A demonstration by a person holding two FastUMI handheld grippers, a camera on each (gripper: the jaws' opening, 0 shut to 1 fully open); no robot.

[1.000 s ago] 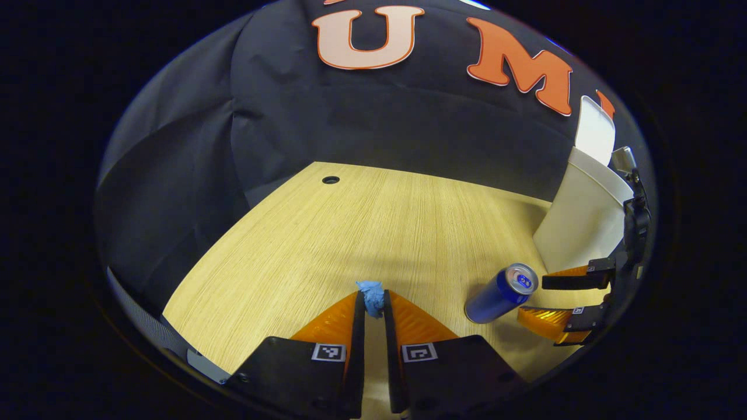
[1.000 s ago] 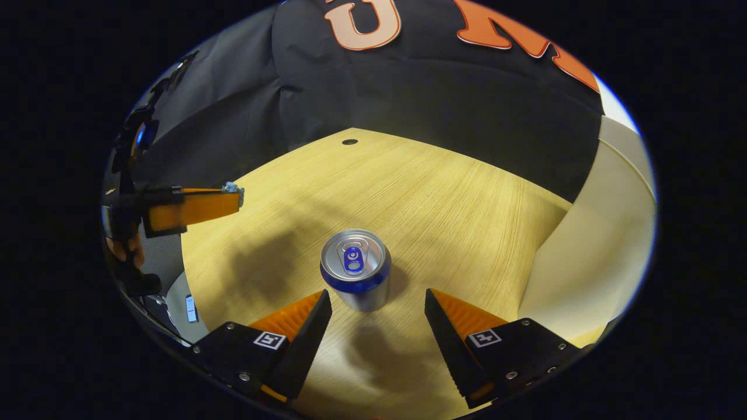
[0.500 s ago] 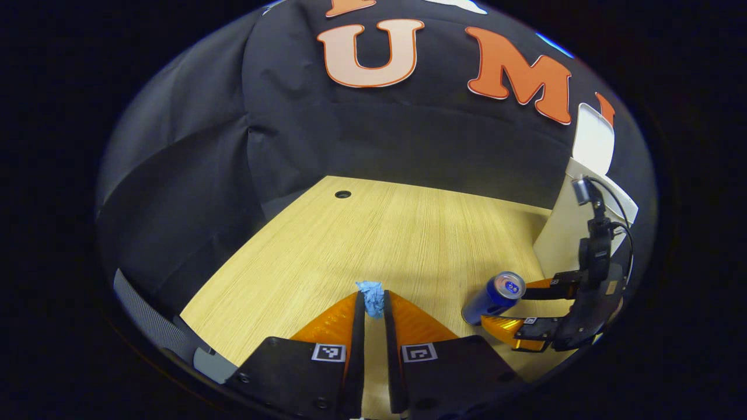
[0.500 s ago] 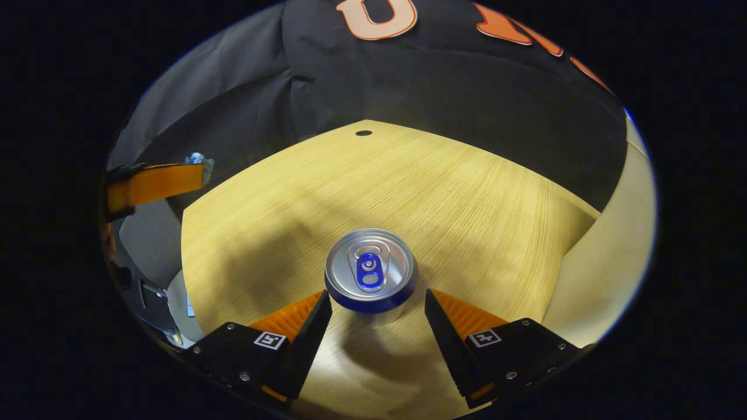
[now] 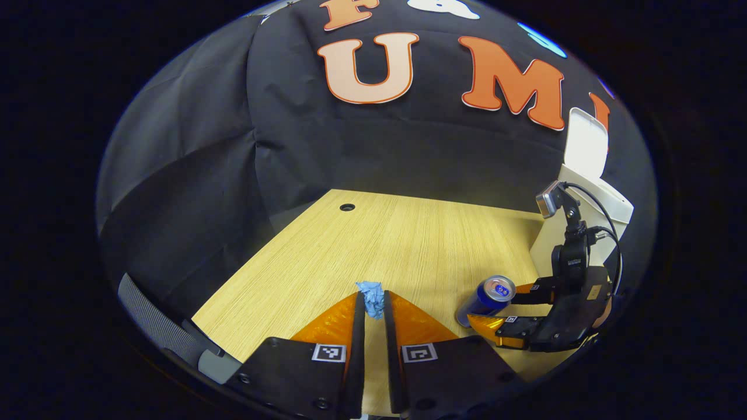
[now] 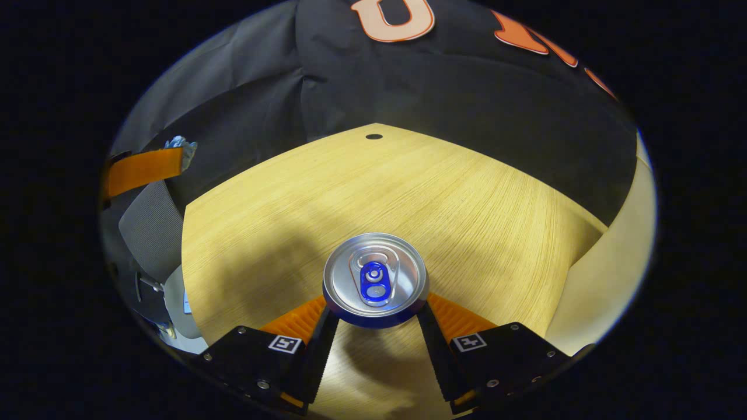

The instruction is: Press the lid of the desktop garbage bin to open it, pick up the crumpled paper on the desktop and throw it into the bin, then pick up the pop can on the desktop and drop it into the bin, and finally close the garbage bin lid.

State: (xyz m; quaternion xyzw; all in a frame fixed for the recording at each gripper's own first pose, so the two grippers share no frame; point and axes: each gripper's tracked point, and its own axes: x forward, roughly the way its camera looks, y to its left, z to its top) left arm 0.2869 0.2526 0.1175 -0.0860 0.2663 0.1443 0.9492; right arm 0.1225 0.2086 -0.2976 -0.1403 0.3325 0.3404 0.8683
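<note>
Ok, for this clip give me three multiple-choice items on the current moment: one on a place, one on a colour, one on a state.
1. Where is the pop can?
A. between the right gripper's fingers
B. inside the bin
C. lying beside the desk hole

2. What colour is the crumpled paper?
A. white
B. blue
C. yellow

3. How is the bin's lid?
A. shut flat
B. taken off, on the desk
C. standing open

Key: 1 A, the can stands upright on the desk between those fingers. 2 B, a blue wad is pinched in the left gripper. 3 C, the lid stands upright above the bin.
</note>
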